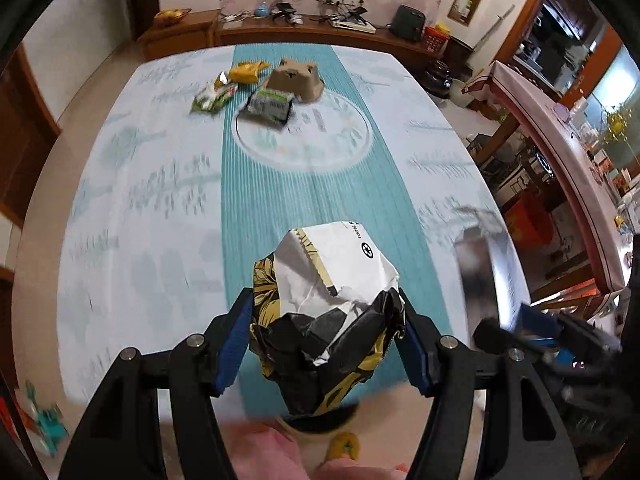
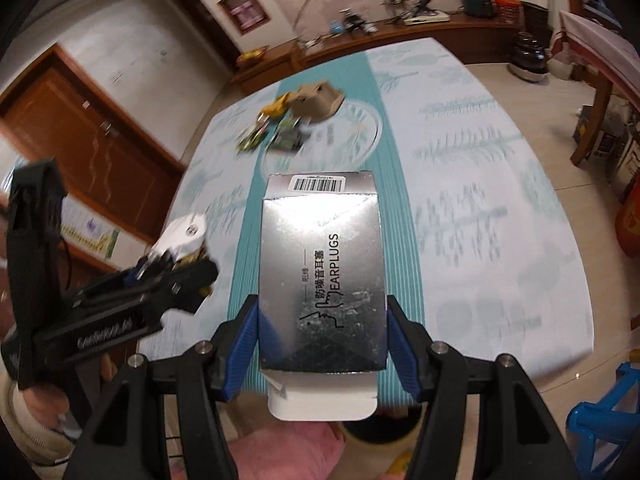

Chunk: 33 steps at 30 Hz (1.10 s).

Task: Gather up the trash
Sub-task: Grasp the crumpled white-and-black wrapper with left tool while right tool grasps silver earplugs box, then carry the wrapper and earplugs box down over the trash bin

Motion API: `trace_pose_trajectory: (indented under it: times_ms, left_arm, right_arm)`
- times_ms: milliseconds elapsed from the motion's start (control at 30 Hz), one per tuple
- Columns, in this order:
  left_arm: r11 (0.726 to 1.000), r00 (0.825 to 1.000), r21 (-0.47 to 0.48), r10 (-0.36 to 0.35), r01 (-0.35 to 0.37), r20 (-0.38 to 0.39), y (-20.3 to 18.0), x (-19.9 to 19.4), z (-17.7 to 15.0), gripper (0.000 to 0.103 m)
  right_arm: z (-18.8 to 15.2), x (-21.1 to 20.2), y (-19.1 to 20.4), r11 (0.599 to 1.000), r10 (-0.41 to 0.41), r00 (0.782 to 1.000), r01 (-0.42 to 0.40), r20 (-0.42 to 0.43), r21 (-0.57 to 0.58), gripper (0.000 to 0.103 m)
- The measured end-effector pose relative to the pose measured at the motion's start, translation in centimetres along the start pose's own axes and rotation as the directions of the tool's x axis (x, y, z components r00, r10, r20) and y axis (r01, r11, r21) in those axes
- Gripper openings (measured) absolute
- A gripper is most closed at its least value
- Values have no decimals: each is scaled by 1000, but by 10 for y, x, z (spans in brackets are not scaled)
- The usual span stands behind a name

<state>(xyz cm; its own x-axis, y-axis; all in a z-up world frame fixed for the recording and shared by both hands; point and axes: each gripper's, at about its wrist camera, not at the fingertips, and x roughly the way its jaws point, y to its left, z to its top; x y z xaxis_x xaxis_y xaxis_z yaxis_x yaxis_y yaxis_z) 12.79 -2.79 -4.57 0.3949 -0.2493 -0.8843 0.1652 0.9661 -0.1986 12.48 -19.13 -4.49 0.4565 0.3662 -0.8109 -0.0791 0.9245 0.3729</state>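
Near the front edge of the desk (image 1: 120,240), we carry one piece of trash in each hand. Our left hand-held gripper (image 1: 326,340) is clenched on a crumpled paper bag (image 1: 332,320), white, black and gold, creased into an irregular lump. Our right hand-held gripper (image 2: 322,340) clamps a silver earplug box (image 2: 320,272) by its two long sides, its white end flap hanging loose toward us.

Both loads hang over the near desk edge. Below them we glimpse a dark round rim, possibly a bin (image 2: 380,436), though we cannot tell for sure.

Risks, as we judge them: the box is smooth, glossy card, so it could slide between the blue pads if tilted sharply, and its thin walls could buckle under more squeeze. The bag is soft and springy; it may shift or unfold in the grip, and being light it could drift wide of any bin when released. Our two tools sit close side by side and could knock together.

Far across the desk, on its teal-striped cloth, more trash waits in a cluster: a brown moulded pulp carton (image 1: 298,80), a yellow wrapper (image 1: 246,72) and two green foil packets (image 1: 212,96), thin and crinkly.
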Motion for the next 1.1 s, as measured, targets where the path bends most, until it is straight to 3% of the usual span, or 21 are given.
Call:
trace_pose_trajectory:
  times_ms: [267, 567, 800, 1100]
  left_arm:
    - [999, 999, -20, 35, -35, -16, -37, -26, -85, 64]
    - [998, 996, 33, 60, -58, -65, -50, -34, -143, 64]
    - [997, 991, 65, 50, -42, -127, -42, 1, -186, 64]
    - [989, 982, 141, 63, -37, -180, -29, 80, -248, 64]
  right_arm:
    - [-85, -24, -11, 994, 38, 993, -49, -116, -96, 60]
    - [-135, -18, -21, 996, 70, 978, -78, -194, -39, 60]
    - [-170, 13, -39, 998, 52, 976, -42, -211, 54, 60]
    - [-230, 83, -69, 991, 14, 976, 16, -217, 134, 60]
